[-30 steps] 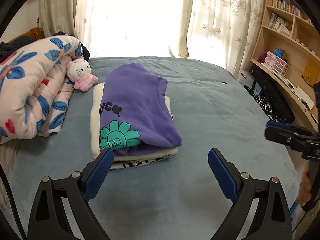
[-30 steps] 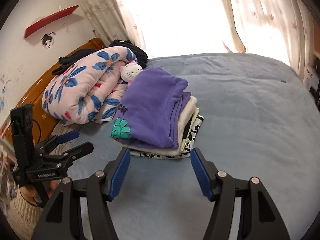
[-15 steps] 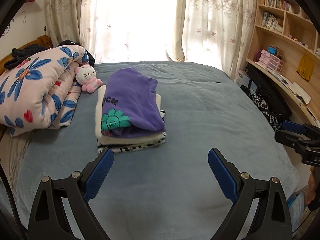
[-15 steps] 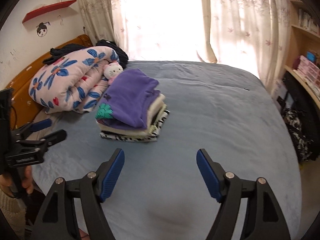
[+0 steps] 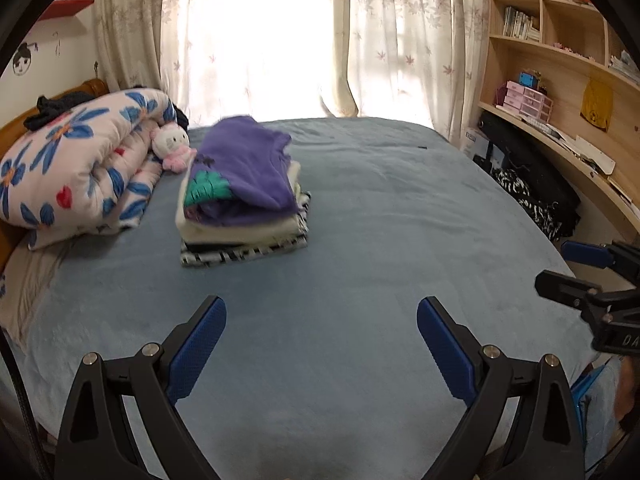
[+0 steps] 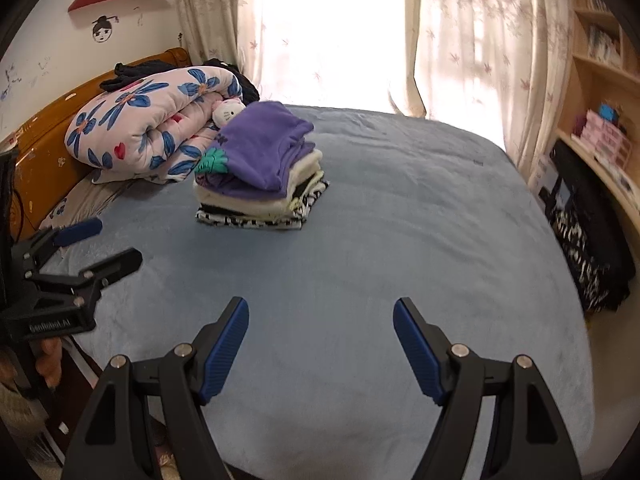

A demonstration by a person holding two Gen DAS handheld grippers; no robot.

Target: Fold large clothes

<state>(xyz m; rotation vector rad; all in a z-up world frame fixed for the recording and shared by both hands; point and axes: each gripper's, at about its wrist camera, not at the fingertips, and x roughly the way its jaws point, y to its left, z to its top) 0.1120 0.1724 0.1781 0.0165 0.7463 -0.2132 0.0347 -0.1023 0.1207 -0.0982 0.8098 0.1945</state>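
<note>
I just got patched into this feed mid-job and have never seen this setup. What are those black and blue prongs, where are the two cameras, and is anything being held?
The prongs are two-finger grippers, one in each of a person's hands, with no robot arm. Each picture comes from a fisheye camera on one gripper, looking forward along its fingers. The left gripper and the right gripper are both open and hold nothing. Each also shows at the edge of the other's view. Both hang above a blue bed. On it lies a stack of folded clothes with a purple garment on top, beside a rolled floral quilt and a small plush toy.

Sunlit curtains (image 5: 256,36), wooden bookshelf (image 5: 560,52), blue bed (image 5: 360,240)
</note>
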